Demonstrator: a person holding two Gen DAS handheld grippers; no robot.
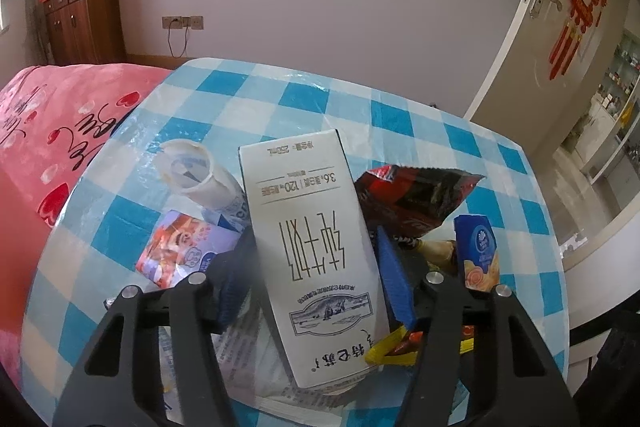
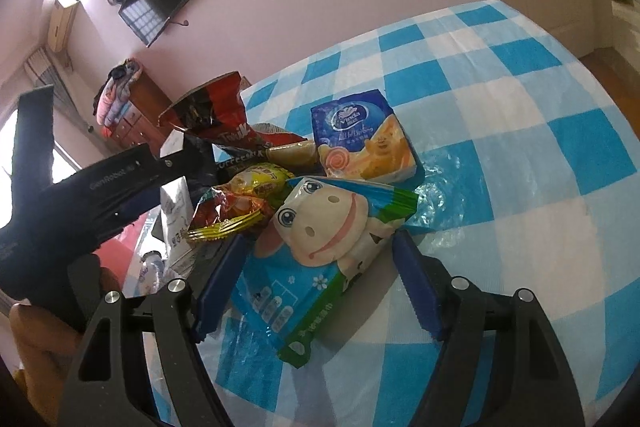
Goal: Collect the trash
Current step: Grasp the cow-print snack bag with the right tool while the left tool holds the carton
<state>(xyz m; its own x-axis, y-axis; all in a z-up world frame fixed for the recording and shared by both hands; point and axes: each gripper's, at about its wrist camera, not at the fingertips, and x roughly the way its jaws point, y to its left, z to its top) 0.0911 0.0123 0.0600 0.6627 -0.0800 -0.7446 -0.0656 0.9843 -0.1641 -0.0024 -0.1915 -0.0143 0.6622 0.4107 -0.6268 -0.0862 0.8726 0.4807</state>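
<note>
The table [image 1: 320,99] is covered with a blue and white checked cloth under a clear plastic sheet, and the trash lies together in one pile on it. The left gripper [image 1: 316,267] holds a white milk carton [image 1: 312,251] between its blue pads, and the carton is tilted away from the camera. Beside it lie a white paper cup [image 1: 192,171] on its side, a small tissue pack [image 1: 180,247] and a red and black snack bag [image 1: 420,195].

The right gripper [image 2: 316,275] is open wide, with a blue cow-face wrapper [image 2: 320,239] between its fingers; I cannot tell if the pads touch it. Just behind the wrapper are a blue tissue packet [image 2: 360,135] and a yellow and red candy wrapper [image 2: 240,203].

Left of the table is a pink blanket [image 1: 48,131] with red hearts. Against the pale wall stand a wooden cabinet [image 1: 84,19] with folded blankets on top, and a dark television [image 2: 160,3] hangs higher up. A white door [image 1: 560,7] with red decorations stands open on the right
</note>
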